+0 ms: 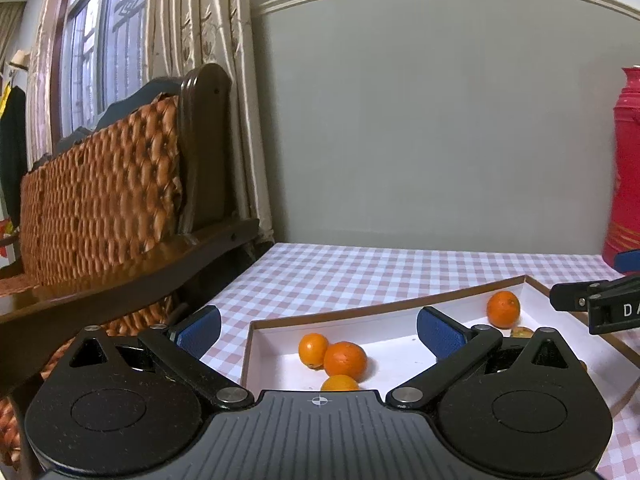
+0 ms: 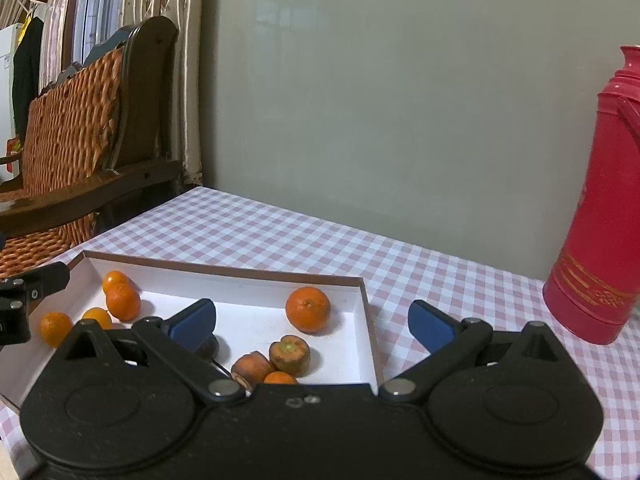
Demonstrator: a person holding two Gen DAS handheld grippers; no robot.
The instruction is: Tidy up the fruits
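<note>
Both tongs point(image 1: 318, 330) point(image 2: 312, 322) agape above boxed oranges point(image 2: 308, 309).

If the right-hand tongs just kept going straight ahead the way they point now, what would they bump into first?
Probably the white tray: the open right tongs point down over its right end, toward the lone orange there. Depth is hard to judge, so it could be the tray floor just before it.

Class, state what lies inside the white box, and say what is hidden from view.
Inside the box: several oranges, grouped at the left end and one alone, plus two brownish, spoiled-looking fruits. The right gripper covers the box's near part, so anything there is hidden.
</note>
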